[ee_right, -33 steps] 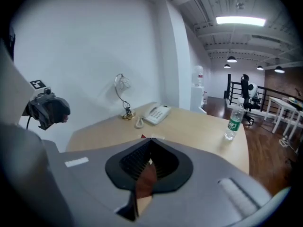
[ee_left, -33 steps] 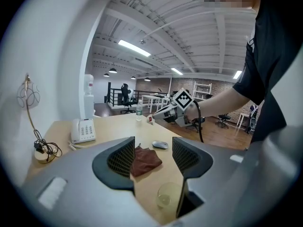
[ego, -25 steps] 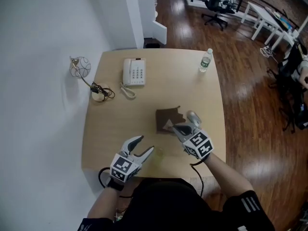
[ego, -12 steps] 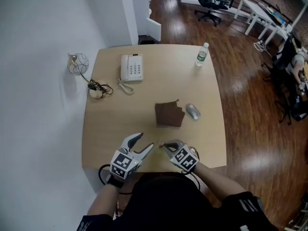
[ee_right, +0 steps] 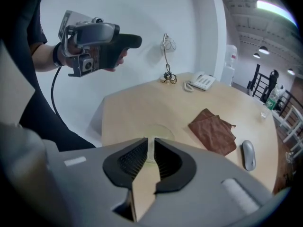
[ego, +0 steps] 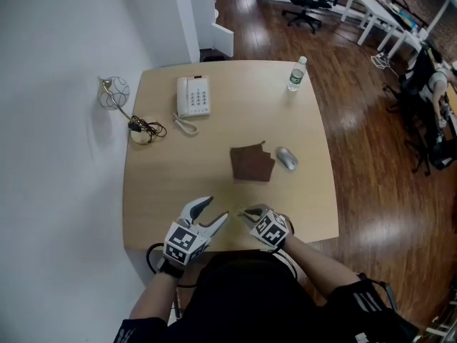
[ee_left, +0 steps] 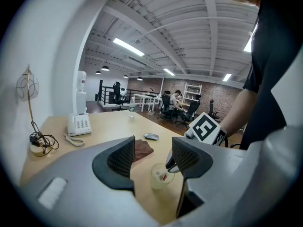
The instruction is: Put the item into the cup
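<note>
Right claw [ego: 244,214], nearly closed, has returned from the cloth [ego: 251,163] to the cup [ee_left: 161,175]. Item [ee_left: 163,177] appears inside now; left claw [ego: 214,211] gapes wide

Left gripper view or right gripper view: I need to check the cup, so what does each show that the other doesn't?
Only the left gripper view: the cup's inside, with a small white-and-red item at the right gripper's tips, and the left gripper's jaws wide apart. Only the right gripper view: the right gripper's jaws nearly together on a thin pale sliver, apparently that item, and a hand holding the left gripper. Both: the cup, brown cloth, mouse and phone on the table.
</note>
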The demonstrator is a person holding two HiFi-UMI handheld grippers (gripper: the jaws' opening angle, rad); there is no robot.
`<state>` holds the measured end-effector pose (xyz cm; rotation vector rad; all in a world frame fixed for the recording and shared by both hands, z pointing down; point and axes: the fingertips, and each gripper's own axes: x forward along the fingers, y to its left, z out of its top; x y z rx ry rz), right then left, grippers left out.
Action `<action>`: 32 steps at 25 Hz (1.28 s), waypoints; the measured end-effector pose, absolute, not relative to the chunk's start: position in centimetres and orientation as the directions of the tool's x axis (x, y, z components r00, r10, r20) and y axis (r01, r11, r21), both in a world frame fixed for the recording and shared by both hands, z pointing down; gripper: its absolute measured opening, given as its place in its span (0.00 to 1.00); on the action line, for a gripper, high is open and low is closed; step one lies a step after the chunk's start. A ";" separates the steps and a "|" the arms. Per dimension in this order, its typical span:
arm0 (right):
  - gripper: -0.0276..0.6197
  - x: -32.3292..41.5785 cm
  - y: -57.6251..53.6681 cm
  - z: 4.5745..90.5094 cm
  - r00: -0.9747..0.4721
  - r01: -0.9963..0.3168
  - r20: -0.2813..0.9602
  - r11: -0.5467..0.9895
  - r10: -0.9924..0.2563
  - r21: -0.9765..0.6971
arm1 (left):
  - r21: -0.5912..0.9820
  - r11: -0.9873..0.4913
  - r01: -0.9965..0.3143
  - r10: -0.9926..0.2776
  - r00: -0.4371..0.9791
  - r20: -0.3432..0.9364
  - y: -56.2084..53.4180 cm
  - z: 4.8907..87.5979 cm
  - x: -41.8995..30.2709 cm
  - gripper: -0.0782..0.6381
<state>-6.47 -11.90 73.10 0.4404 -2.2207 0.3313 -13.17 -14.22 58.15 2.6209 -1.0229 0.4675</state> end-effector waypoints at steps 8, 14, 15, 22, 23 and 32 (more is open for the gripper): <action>0.17 -6.1 -12.8 70.1 -0.654 -0.513 0.700 0.848 -0.286 -0.133 | 0.152 -0.716 -0.682 -0.589 0.706 0.393 -13.6 58.2 -14.1 0.45; 0.16 -6.1 -13.7 63.6 -0.730 -0.557 0.563 0.814 -0.387 -0.163 | 0.167 -0.738 -0.654 -0.562 0.732 0.385 -13.0 57.8 -14.2 0.45; 0.16 -6.1 -13.6 62.4 -0.742 -0.561 0.537 0.810 -0.402 -0.169 | 0.173 -0.743 -0.646 -0.553 0.739 0.384 -12.7 57.7 -14.2 0.45; 0.10 -4.7 -11.1 54.9 -0.779 -0.598 0.382 0.773 -0.498 -0.211 | 0.145 -0.791 -0.595 -0.516 0.775 0.365 -11.6 56.0 -13.0 0.45; 0.10 -4.2 -10.4 54.2 -0.778 -0.602 0.369 0.770 -0.508 -0.209 | 0.139 -0.794 -0.592 -0.517 0.778 0.357 -11.2 55.6 -12.7 0.45; 0.09 0.5 -3.0 50.9 -0.803 -0.592 0.263 0.764 -0.534 -0.257 | 0.100 -0.781 -0.617 -0.561 0.763 0.321 -4.2 53.9 -9.4 0.45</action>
